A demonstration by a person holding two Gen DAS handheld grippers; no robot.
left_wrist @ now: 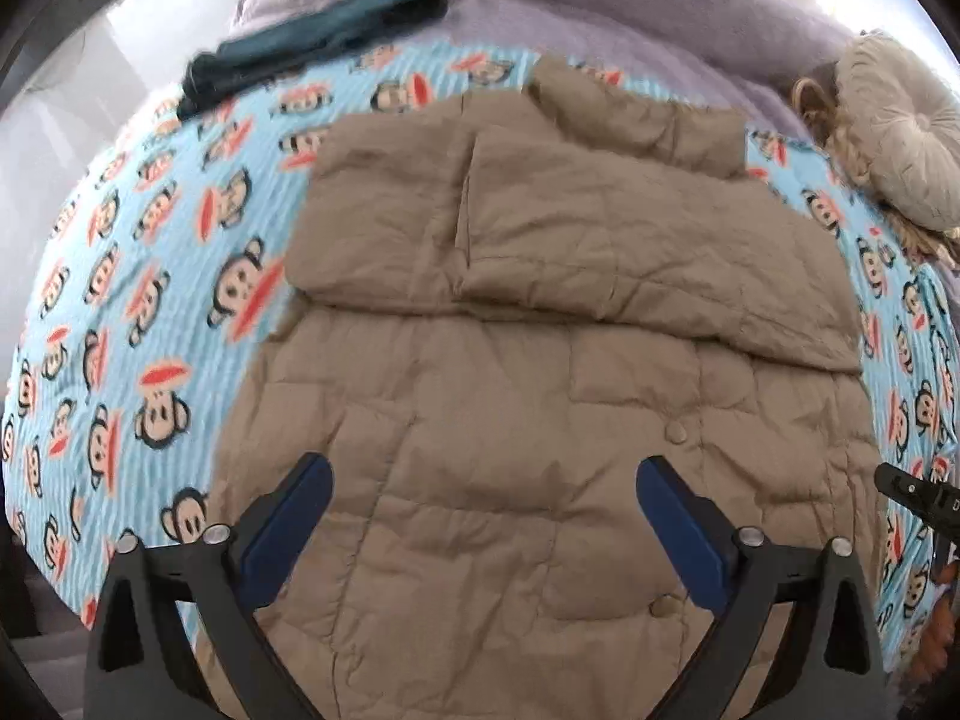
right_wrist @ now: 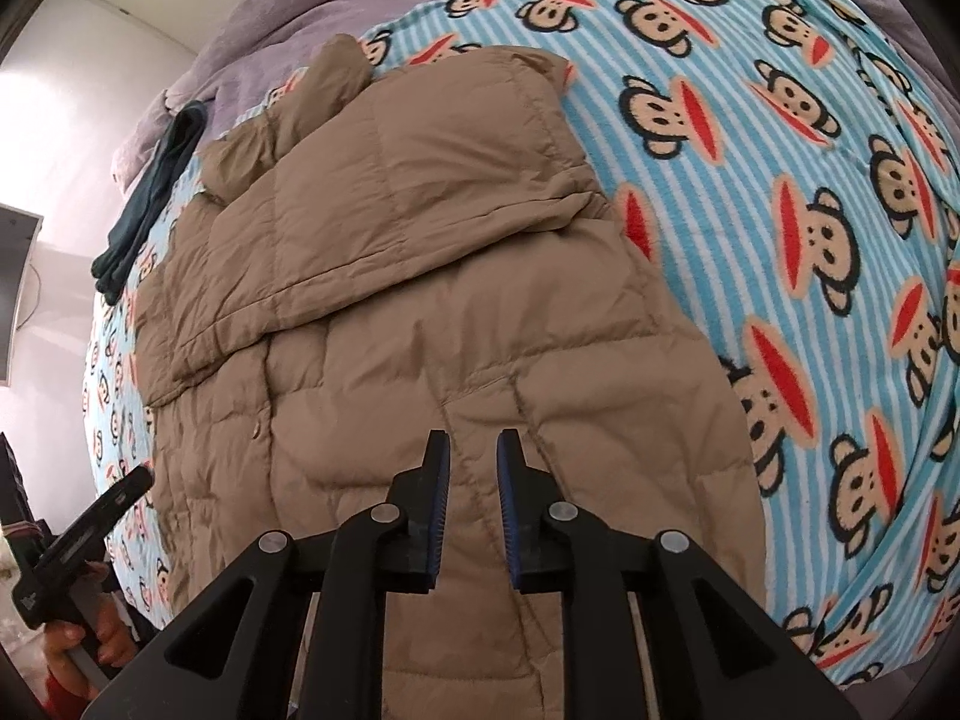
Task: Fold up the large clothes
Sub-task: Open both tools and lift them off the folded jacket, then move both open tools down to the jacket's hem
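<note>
A tan quilted puffer jacket [left_wrist: 510, 360] lies flat on the bed, its sleeves folded across the upper body and its hood at the far end. It also shows in the right wrist view [right_wrist: 420, 312]. My left gripper [left_wrist: 483, 474] is wide open and empty, hovering over the jacket's lower part near two snap buttons. My right gripper [right_wrist: 474, 450] hovers over the jacket's lower right part with its blue pads a narrow gap apart, nothing between them. The right gripper's tip shows at the left view's right edge [left_wrist: 912, 489]; the left gripper, held by a hand, shows at the right view's left edge [right_wrist: 84, 534].
A blue striped monkey-print blanket [left_wrist: 150, 300] covers the bed, also in the right wrist view [right_wrist: 780, 210]. A dark teal folded garment [left_wrist: 318, 36] lies at the far left. A lilac blanket [left_wrist: 600, 6] lies behind. A beige round cushion [left_wrist: 900, 126] sits far right.
</note>
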